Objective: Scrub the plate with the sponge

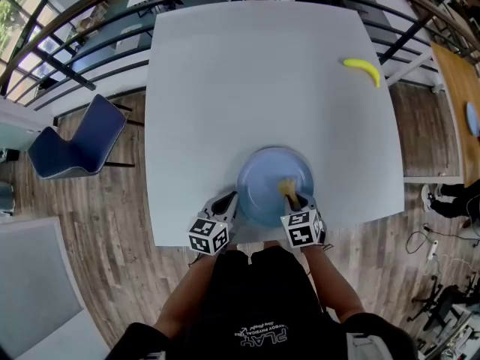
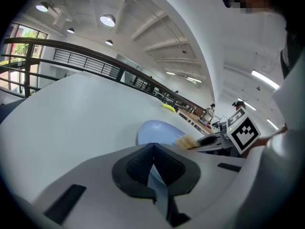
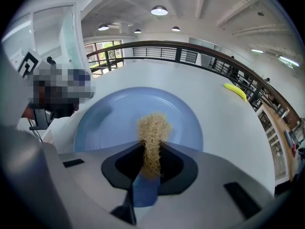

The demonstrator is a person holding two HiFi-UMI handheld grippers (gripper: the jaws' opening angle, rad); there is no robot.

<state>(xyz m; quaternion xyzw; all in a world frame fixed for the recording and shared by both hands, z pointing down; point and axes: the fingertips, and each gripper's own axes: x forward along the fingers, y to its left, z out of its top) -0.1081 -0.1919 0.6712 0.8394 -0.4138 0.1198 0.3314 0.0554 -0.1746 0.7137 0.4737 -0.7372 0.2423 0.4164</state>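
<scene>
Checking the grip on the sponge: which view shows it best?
The right gripper view: the sponge stands large, pinched between the right gripper's jaws over the plate. Head view shows a small tuft; left gripper view, a distant clump.

A yellow banana [image 1: 362,69] lies near the far right corner of the white desk [image 1: 262,88], while a blue chair [image 1: 79,141] stands beside its left edge on wood flooring [image 1: 112,231].

The head view looks steeply down from above the near edge of the white square bench [image 1: 262,88]. Both gripper views sit low at that edge, close to the round blue plate [image 1: 259,178], facing across it. All three views share the plate and the yellow banana [image 1: 362,69] by the far right corner.
</scene>
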